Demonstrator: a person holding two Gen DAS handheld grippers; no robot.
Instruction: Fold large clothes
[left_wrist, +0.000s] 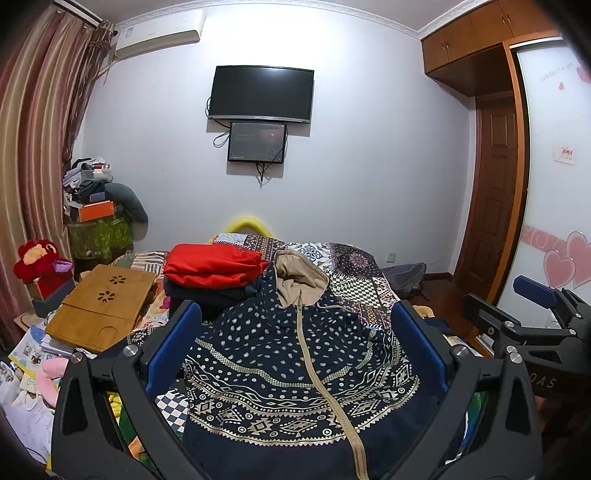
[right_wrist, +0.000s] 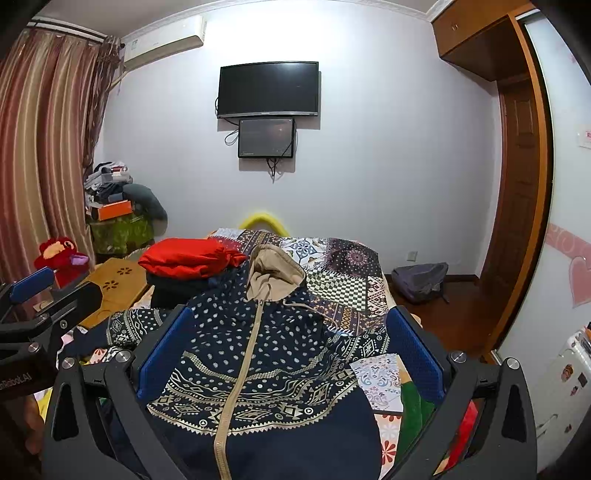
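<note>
A navy patterned zip hoodie (left_wrist: 280, 362) with a beige hood (left_wrist: 295, 273) lies spread front-up on the bed, hood pointing away; it also shows in the right wrist view (right_wrist: 258, 354). My left gripper (left_wrist: 295, 339) is open and empty, hovering above the hoodie's chest. My right gripper (right_wrist: 291, 343) is open and empty too, above the same garment a little to the right. The right gripper also shows at the right edge of the left wrist view (left_wrist: 532, 317), and the left gripper at the left edge of the right wrist view (right_wrist: 40, 299).
A folded red garment (left_wrist: 214, 266) lies on a dark folded pile (left_wrist: 207, 295) at the hoodie's far left. A wooden lap desk (left_wrist: 99, 306) sits left of the bed. The patchwork bedspread (left_wrist: 354, 280) extends far right. A backpack (right_wrist: 421, 280) lies on the floor.
</note>
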